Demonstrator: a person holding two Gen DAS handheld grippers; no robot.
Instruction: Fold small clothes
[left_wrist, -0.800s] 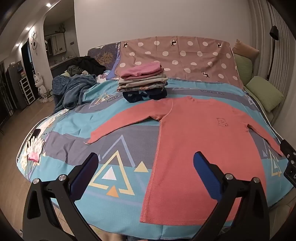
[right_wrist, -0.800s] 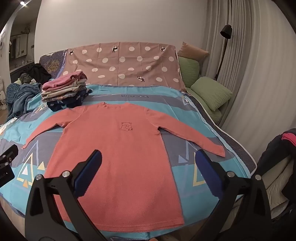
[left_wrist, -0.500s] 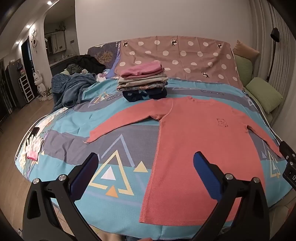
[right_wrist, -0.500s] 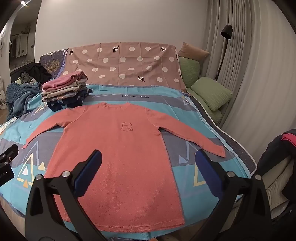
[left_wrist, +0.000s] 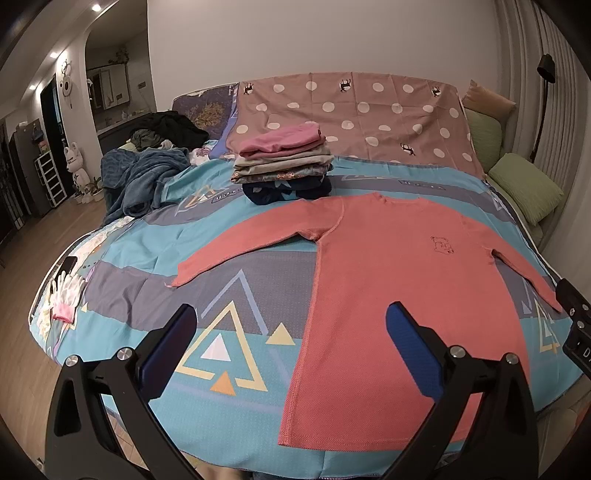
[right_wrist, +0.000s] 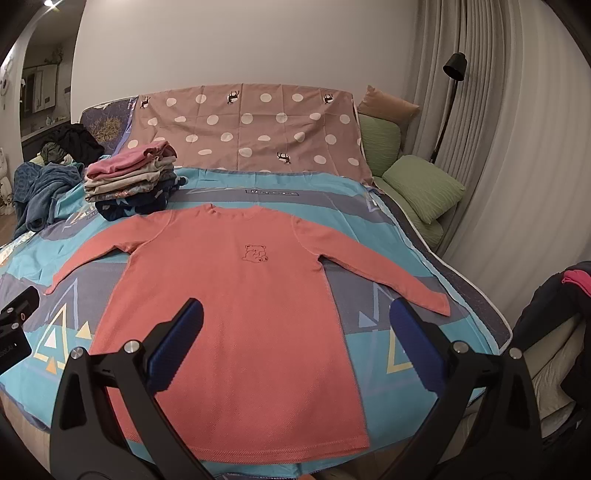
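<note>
A coral long-sleeved shirt (left_wrist: 388, 280) with a small bear outline on the chest lies flat, face up, on the bed, sleeves spread; it also shows in the right wrist view (right_wrist: 240, 306). My left gripper (left_wrist: 290, 321) is open and empty, above the bed's near edge at the shirt's left hem side. My right gripper (right_wrist: 295, 317) is open and empty, above the shirt's lower half. A stack of folded clothes (left_wrist: 282, 162), pink on top, sits beyond the left sleeve; it also shows in the right wrist view (right_wrist: 131, 177).
The bed has a teal and grey cover (left_wrist: 155, 251) with triangles. A blue blanket heap (left_wrist: 144, 177) and dark clothes lie at the far left. White gloves (left_wrist: 66, 295) lie at the left edge. Green pillows (right_wrist: 421, 188) and a floor lamp (right_wrist: 452, 74) stand right.
Both grippers have drawn back and up slightly from the bed, so the shirt sits a little farther off. The jaws stay open and the shirt has not moved.
</note>
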